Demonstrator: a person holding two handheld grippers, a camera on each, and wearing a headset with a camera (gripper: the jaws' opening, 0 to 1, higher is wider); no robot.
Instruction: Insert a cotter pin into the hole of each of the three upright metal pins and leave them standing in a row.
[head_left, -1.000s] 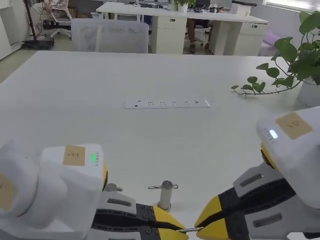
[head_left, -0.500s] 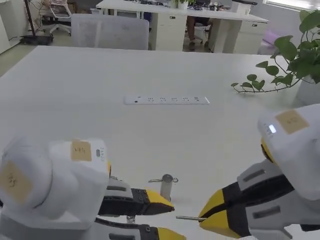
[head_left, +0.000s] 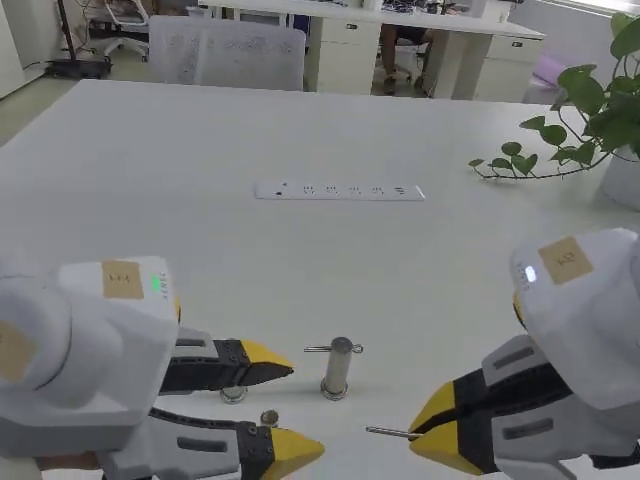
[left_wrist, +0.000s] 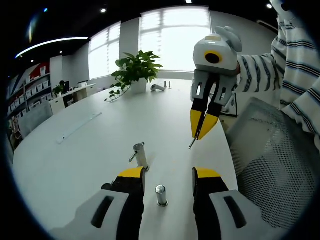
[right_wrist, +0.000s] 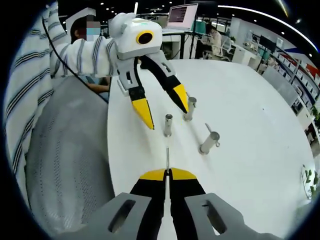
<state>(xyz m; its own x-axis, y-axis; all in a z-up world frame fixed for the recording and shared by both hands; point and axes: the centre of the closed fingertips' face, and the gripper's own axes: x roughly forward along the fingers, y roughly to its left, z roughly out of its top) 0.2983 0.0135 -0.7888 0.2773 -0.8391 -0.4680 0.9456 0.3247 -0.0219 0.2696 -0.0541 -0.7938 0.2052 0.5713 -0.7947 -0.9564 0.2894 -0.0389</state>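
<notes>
- My left claw (head_left: 280, 405) sits low over the near part of the desk (head_left: 300, 270), its jaws spread wide.
- In the left gripper view, a bare pin (left_wrist: 160, 194) stands upright between those jaws. There is a gap on either side and it touches neither.
- My right claw (right_wrist: 167, 176) is pressed together on a loose cotter pin (right_wrist: 167, 157). It pinches one end, and the rest sticks straight out past the yellow tips.
- In the head view, that loose cotter pin is held roughly level above the desk. It points toward the left claw, and its free end is apart from every pin.
- The fitted pin (head_left: 337, 370) stands upright between the two claws, a little farther from me. An inserted cotter pin (head_left: 318, 349) runs crosswise through its head.
- A third pin (right_wrist: 189, 107) stands upright just beside the left claw's far jaw tip. In the head view that jaw partly hides it, and I cannot tell whether it carries a cotter.
- The three pins stand near one another in a loose cluster, not a straight line.
- Farther out, a power strip (head_left: 340, 191) lies flat at mid-desk.
- A potted plant (head_left: 585, 110) sits at the right edge, with one stem trailing onto the surface.
- In the left gripper view, a striped sleeve (left_wrist: 295, 60) shows behind the right claw.
</notes>
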